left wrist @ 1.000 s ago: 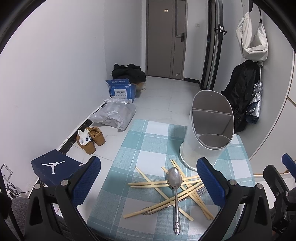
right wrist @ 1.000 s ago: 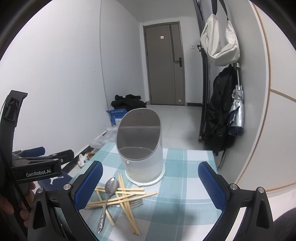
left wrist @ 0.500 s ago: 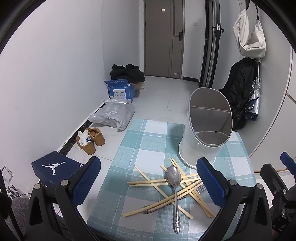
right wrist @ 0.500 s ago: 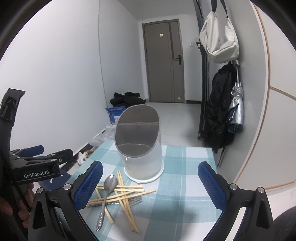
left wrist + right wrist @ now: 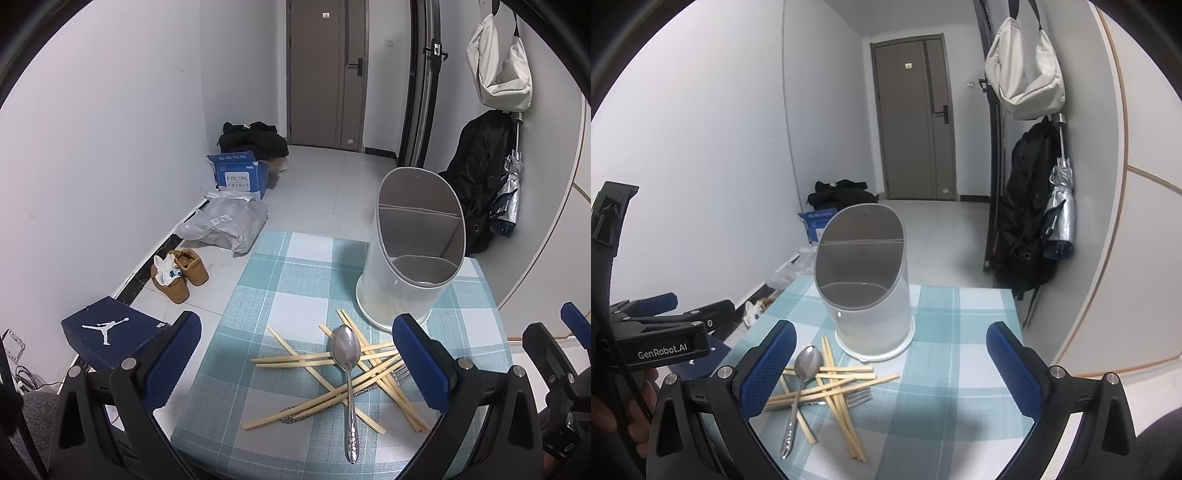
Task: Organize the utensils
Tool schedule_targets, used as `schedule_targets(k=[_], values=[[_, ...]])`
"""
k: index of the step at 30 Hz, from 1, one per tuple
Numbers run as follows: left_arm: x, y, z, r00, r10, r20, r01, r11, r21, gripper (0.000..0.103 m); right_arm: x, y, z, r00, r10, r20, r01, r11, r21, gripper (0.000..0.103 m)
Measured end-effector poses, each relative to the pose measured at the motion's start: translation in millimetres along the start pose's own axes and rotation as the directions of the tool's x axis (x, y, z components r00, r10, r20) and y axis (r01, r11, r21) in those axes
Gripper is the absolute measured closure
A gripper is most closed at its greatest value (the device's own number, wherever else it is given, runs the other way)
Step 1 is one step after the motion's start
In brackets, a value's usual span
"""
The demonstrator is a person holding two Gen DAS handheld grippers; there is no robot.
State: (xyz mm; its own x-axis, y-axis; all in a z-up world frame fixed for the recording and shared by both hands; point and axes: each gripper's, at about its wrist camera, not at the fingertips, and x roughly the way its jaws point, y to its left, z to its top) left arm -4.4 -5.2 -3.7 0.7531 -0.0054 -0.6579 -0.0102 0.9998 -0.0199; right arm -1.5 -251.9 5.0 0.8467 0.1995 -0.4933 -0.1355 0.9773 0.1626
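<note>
Left wrist view: the left gripper [image 5: 295, 354], with blue textured pads on black fingers, is spread wide and holds nothing. It hangs above a table covered by a teal-and-white checked cloth [image 5: 280, 280]. Between its fingers lies a loose pile of pale wooden chopsticks [image 5: 295, 360], crossed over one another at several angles. A silver metal spoon [image 5: 347, 365] lies on top of the pile, bowl toward the far end of the table, handle toward the camera. A silver metal fork [image 5: 400, 373] lies under the chopsticks; only its tines and part of its patterned handle show. Just beyond the pile stands a white oval utensil holder with a slanted grey rim [image 5: 413, 258], upright, divided inside by a partition into a rear and a front compartment. No utensil is visible in either compartment. The nearest chopstick ends reach close to the holder's base; contact cannot be confirmed.

Right wrist view: the right gripper [image 5: 892, 363], of the same build, is likewise spread wide and empty, above the near end of the cloth. The utensil pile sits toward its left finger, with the holder behind it. The left gripper's body, marked "GenRobot.AI", shows at the left edge, held by a hand [image 5: 635, 410].

Beside the table, on the tiled floor, a navy shoebox [image 5: 110, 332] and a pair of tan shoes [image 5: 181, 275] lie along the wall.
</note>
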Motion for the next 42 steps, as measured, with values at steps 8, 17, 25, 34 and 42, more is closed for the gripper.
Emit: schedule_targets(k=[8,17,25,34,42], values=[[2.6,-1.0,0.6,1.0,-0.012,-0.015,0.012,1.0,-0.007,0.001,1.8,-3.0,0.8,1.0,0.002,-0.007,-0.002,1.0,0.026,0.0],[20.8,2.4,-2.1,0.995,-0.036,-0.091,0.032,0.999,-0.037,0.001,6.2,-4.2,-0.9,1.0,-0.004,-0.029,0.005,1.0,0.027,0.0],[75.8,8.0,-13.4,0.945,-0.111,-0.309,0.084,0.992,-0.099,0.001,41.2,-14.6,-10.1,0.983,0.099,-0.152,-0.087,0.993,0.084,0.0],[109.4,-17.9,-16.4,0.885,-0.164,-0.435,0.151,0.987,-0.064,0.016,76.9,-24.3,-20.2,0.948,0.153,-0.279,-0.115,0.982,0.147,0.0],[114.7,-38.4,-22.4,0.864,-0.123,-0.489,0.153,0.988,0.023,0.044,93.3,-38.9,-21.1,0.928,0.155,-0.338,-0.1,0.98,0.172,0.0]])
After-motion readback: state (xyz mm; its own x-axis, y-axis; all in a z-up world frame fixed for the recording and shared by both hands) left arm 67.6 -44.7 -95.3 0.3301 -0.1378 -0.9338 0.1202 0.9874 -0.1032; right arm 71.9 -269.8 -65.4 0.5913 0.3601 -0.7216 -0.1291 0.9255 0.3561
